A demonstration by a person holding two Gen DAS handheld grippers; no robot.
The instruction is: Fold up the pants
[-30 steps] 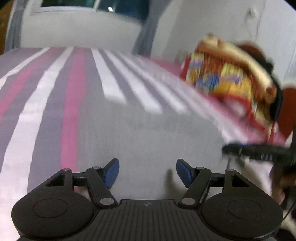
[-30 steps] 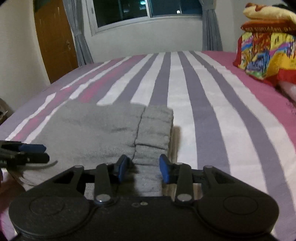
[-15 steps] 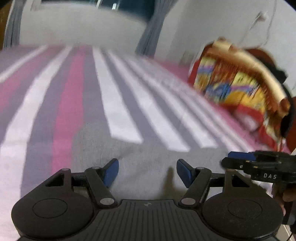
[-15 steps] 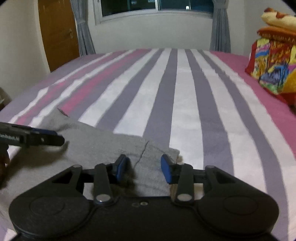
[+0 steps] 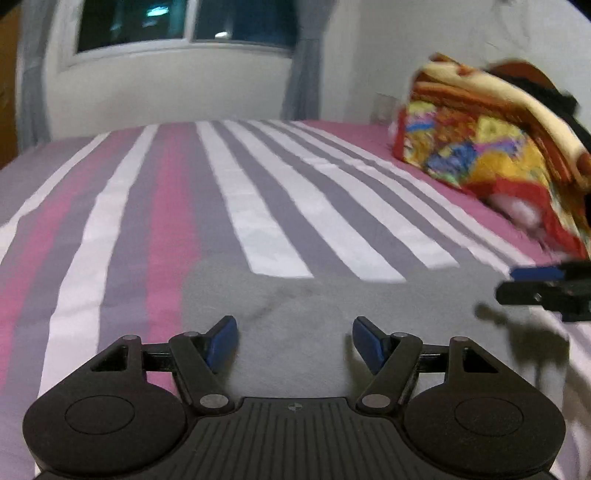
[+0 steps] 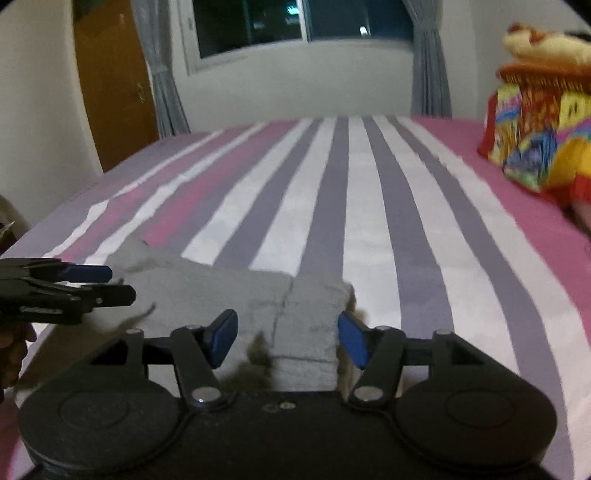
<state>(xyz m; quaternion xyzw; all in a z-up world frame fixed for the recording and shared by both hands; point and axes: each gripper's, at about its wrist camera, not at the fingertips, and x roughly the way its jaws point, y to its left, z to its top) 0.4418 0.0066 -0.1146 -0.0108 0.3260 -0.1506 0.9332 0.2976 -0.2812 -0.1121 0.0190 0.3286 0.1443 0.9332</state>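
Left wrist view: your left tongs (image 5: 294, 343) stand wide and empty over the grey pants (image 5: 332, 306), which lie folded flat on the striped bed (image 5: 258, 206).
Right wrist view: your right tongs (image 6: 287, 338) are opening astride the folded edge, pads clear, likely releasing it so the fold settles.

Bed (image 6: 369, 229) with pink, grey and white striped sheet filled the room. Far wall white, dark window (image 6: 295, 26) with grey curtains (image 6: 430, 66) either side. Wooden door (image 6: 110, 88) far left. Colourful folded blankets (image 6: 535, 140) stacked at right. Indoor light, night outside.
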